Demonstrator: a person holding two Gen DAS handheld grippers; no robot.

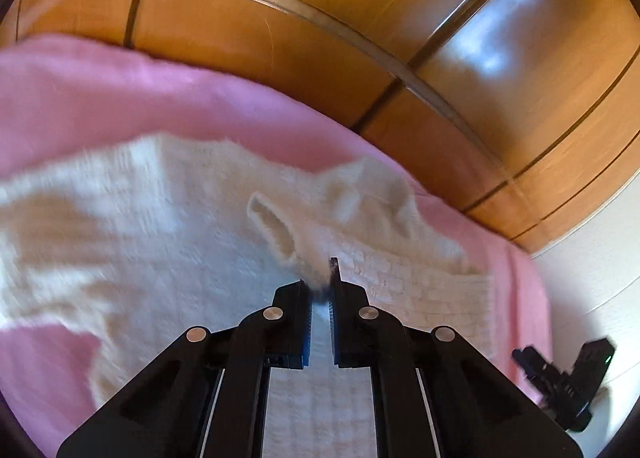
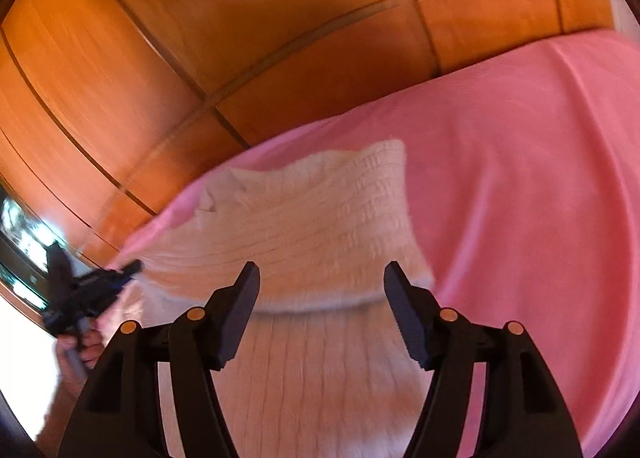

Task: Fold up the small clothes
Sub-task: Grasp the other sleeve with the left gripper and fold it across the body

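A white knitted sweater [image 1: 168,225] lies on a pink blanket [image 1: 100,97]. My left gripper [image 1: 320,278] is shut on a fold of the sweater near its collar edge; white knit shows between the pads. In the right wrist view the sweater [image 2: 312,209] lies partly folded over itself, and my right gripper [image 2: 320,278] is open and empty just above it. The left gripper also shows in the right wrist view [image 2: 116,278] at the sweater's left edge. The right gripper shows in the left wrist view [image 1: 560,382] at the far right, off the sweater.
Wooden wardrobe panels [image 1: 360,37] rise behind the bed. The pink blanket [image 2: 520,177] spreads to the right of the sweater. A white wall [image 1: 592,278] stands at the right.
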